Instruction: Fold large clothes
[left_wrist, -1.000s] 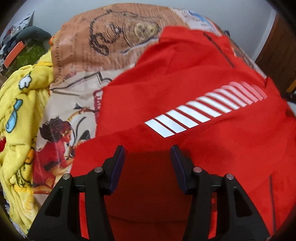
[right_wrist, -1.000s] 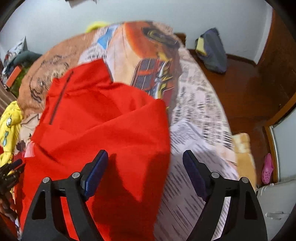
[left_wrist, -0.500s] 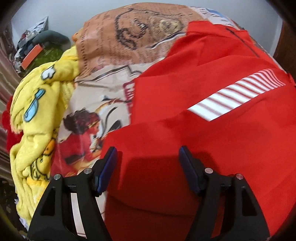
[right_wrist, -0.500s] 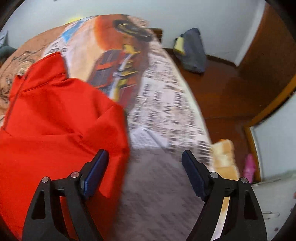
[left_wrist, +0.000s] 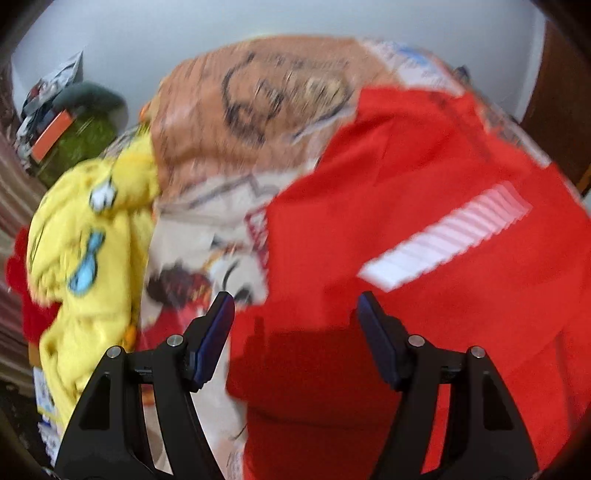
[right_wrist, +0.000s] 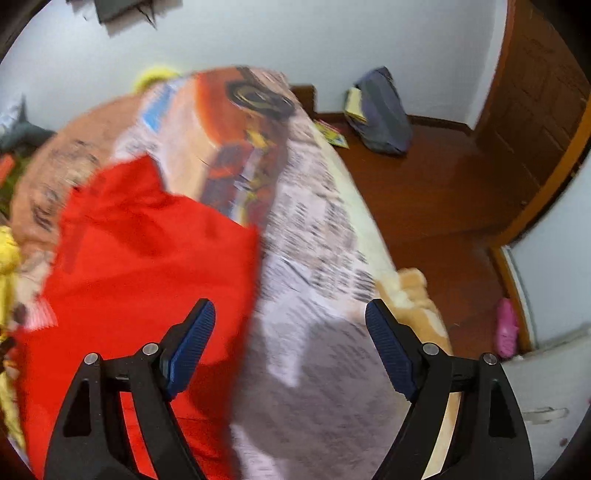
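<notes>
A red garment (left_wrist: 424, 206) with a white striped patch (left_wrist: 443, 240) lies spread on the printed bed cover (left_wrist: 258, 103). My left gripper (left_wrist: 295, 314) hovers open above its lower left edge, with nothing pinched. In the right wrist view, the same red garment (right_wrist: 147, 266) fills the left side, its right edge running under my left finger. My right gripper (right_wrist: 290, 321) hangs over that edge and the newsprint-patterned bed cover (right_wrist: 314, 229). Its jaws are opening wide, and no cloth is between the pads. Both views are motion-blurred.
A yellow cartoon blanket (left_wrist: 85, 240) is bunched at the bed's left side, with green and orange clutter (left_wrist: 85, 136) behind. A tan fluffy cloth (right_wrist: 413, 295) lies at the bed's right edge. On the wooden floor are a dark bag (right_wrist: 380, 114) and a pink slipper (right_wrist: 506, 325).
The left jaws have spread wider and the left gripper has risen and shifted left, toward the garment's edge. The right gripper has lifted and now sits over the garment's right edge.
</notes>
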